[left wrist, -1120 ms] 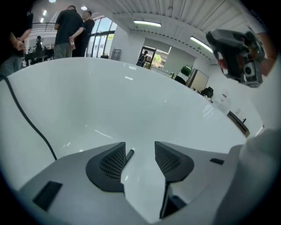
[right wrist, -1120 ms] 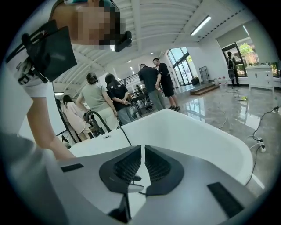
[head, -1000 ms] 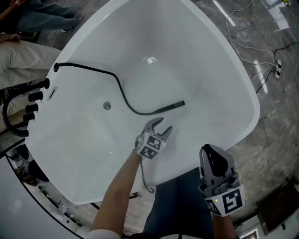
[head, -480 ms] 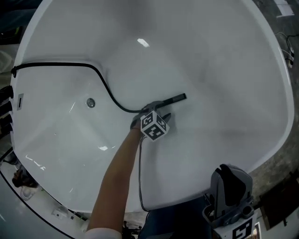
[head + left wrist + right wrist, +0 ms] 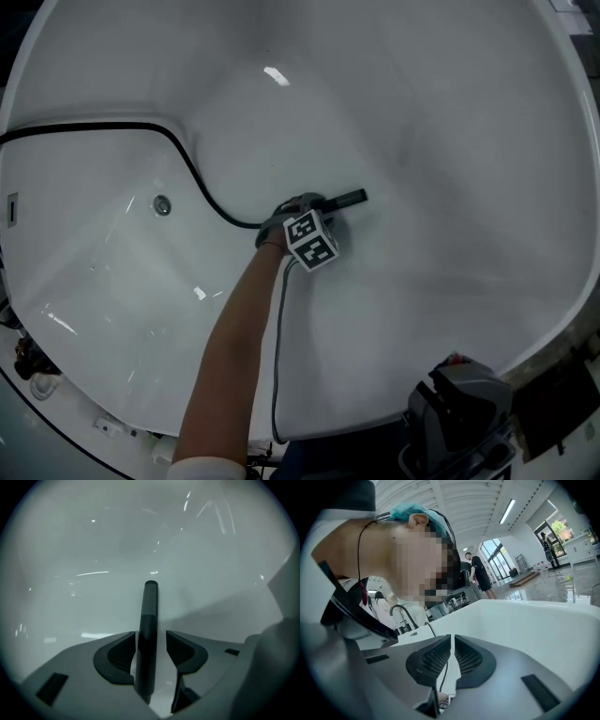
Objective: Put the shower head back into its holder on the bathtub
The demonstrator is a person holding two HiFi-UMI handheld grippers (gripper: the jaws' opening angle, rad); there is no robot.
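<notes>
White bathtub (image 5: pixel 450 112) floor carries the black shower head (image 5: pixel 347 198), lying flat near the tub's middle, hose (image 5: pixel 187 159) trailing toward the tub's rim. Left gripper (image 5: pixel 151 637) straddles its handle, jaws just opening wide, not pinching. Right gripper (image 5: pixel 453 641), closed and empty, hangs at the tub's near rim.

Black hose (image 5: pixel 103 126) runs off the head view's left edge

Black shower head (image 5: pixel 348 198) at left hand-held gripper (image 5: pixel 307 202)
</notes>
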